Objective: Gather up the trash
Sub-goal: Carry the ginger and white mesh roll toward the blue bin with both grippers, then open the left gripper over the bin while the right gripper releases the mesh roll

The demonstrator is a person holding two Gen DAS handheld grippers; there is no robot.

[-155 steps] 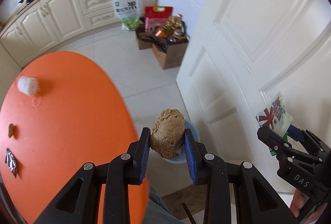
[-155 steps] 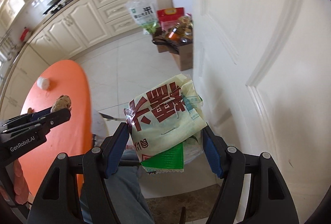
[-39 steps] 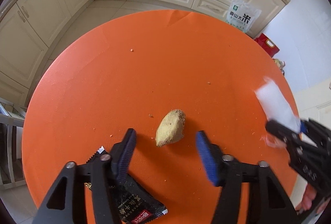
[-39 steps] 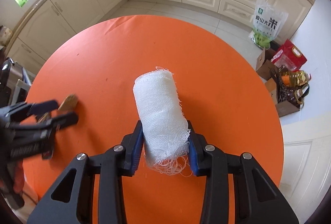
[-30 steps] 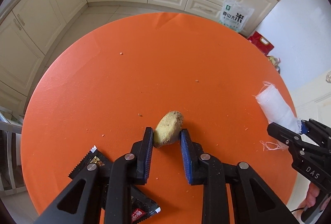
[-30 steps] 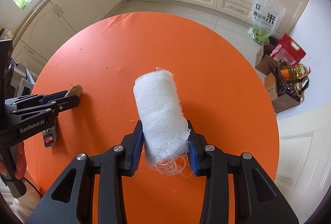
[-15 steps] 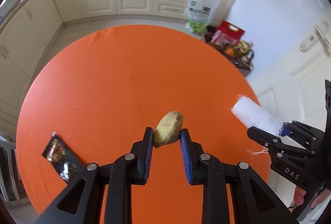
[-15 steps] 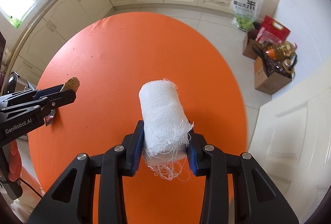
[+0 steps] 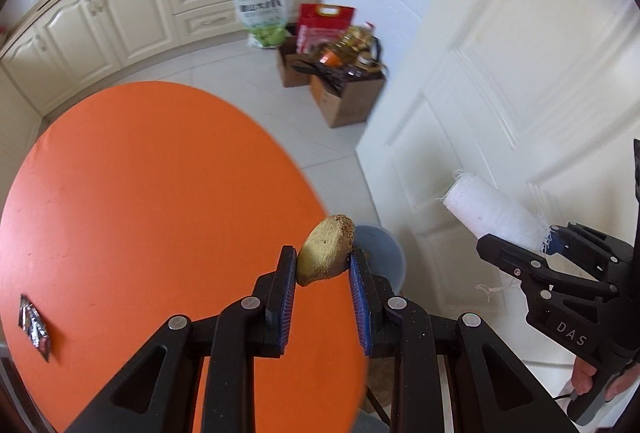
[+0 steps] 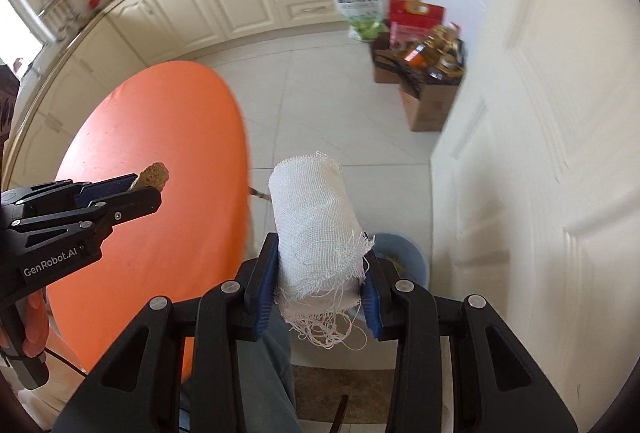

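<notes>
1. Kitchen: orange table (image 9: 140, 193), white door (image 9: 500, 93), blue bin (image 9: 380, 253) on floor
2. Since earlier, we've swung both grippers from tabletop toward bin
3. Left gripper (image 9: 322, 265) clamps brown lump (image 9: 326, 251); right gripper (image 10: 320, 273) clamps gauze roll (image 10: 312, 217)
4. Only left view shows wrapper (image 9: 34, 325) on table

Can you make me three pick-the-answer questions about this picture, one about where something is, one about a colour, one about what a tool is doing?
1. Where is the dark wrapper?
A. on the table
B. in the bin
C. on the floor

2. What colour is the table?
A. white
B. orange
C. green

3. What is the right tool doing?
A. hanging open
B. squeezing the gauze roll
C. squeezing a spoon

Answers: 1 A, it lies near the table's edge. 2 B, the round top is plainly orange. 3 B, both fingers press the white roll.
</notes>
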